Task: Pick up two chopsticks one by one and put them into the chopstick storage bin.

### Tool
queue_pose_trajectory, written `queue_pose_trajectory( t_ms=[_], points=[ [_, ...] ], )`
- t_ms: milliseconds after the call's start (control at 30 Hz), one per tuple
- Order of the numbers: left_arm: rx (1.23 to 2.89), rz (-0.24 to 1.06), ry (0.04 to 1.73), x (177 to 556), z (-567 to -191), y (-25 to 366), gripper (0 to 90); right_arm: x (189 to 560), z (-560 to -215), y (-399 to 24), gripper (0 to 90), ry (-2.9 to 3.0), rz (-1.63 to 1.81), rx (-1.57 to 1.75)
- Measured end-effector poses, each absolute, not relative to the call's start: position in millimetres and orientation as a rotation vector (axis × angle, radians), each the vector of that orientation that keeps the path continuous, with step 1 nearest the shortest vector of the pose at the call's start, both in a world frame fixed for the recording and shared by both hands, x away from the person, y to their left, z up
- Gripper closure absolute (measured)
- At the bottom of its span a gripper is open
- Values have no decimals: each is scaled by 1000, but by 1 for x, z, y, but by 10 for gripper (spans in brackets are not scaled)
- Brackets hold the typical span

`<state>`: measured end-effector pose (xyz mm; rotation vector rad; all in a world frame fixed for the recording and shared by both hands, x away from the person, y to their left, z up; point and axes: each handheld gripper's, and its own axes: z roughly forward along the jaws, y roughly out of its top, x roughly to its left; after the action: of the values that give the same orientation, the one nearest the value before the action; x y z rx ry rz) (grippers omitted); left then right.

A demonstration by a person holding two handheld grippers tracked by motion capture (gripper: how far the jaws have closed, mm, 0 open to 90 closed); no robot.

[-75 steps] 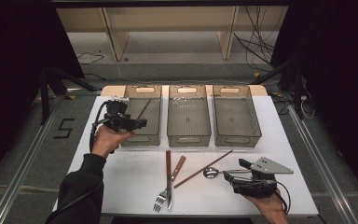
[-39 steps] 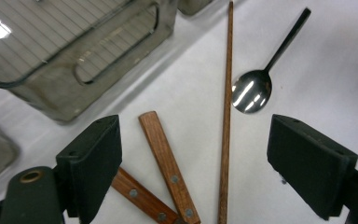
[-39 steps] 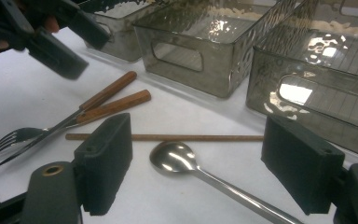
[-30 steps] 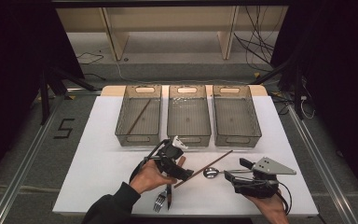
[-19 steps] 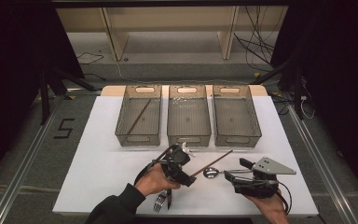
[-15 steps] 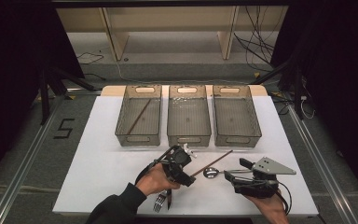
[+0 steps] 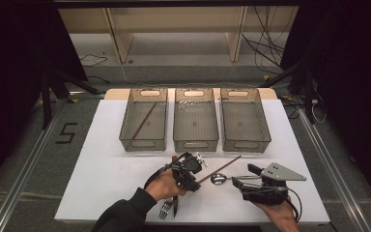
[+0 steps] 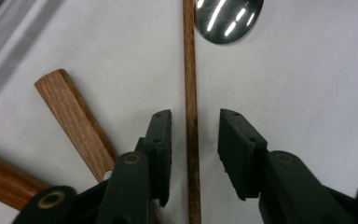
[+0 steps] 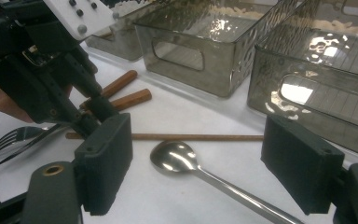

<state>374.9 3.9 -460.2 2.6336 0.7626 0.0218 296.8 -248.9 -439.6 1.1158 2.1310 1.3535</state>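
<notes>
— White sheeting covers the counter (image 7: 101, 183), with three smoked-plastic bins (image 7: 195, 126) in a row along its far side and shelving behind them. What's the left hand-held gripper (image 8: 191, 140) doing?

— It's down over a thin wooden chopstick (image 8: 190, 116). Its own view shows the stick running straight up between the two black jaws, with a gap on each side, so the pads aren't pressing on it. The jaws have just been closing around it, but they grip nothing.

— And where does that chopstick lie?

— Flat on the counter, in front of the middle bin, slanting from the left hand-held gripper (image 7: 187, 173) up toward the right. A steel spoon (image 8: 228, 18) has its bowl just beside the stick.

— Anything else near it?

— Two wooden handles (image 8: 77, 126) lie just left of the jaws, and a fork (image 9: 14, 137) shows its tines in the right gripper view. A second chopstick (image 7: 144, 122) lies in the left bin.

— The right hand-held gripper (image 9: 214, 158)?

— It rests near the counter's front right edge, jaws wide apart and empty, with the spoon's bowl between them farther off.
</notes>
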Motion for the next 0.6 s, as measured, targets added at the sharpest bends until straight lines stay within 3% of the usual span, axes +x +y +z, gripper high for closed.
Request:
queue_pose_trajectory(
  t_ms=[600],
  points=[
    [2691, 73, 753, 375, -461, -4, 760, 297, -440, -249, 255, 2135, 1350, 1112]
  ],
)
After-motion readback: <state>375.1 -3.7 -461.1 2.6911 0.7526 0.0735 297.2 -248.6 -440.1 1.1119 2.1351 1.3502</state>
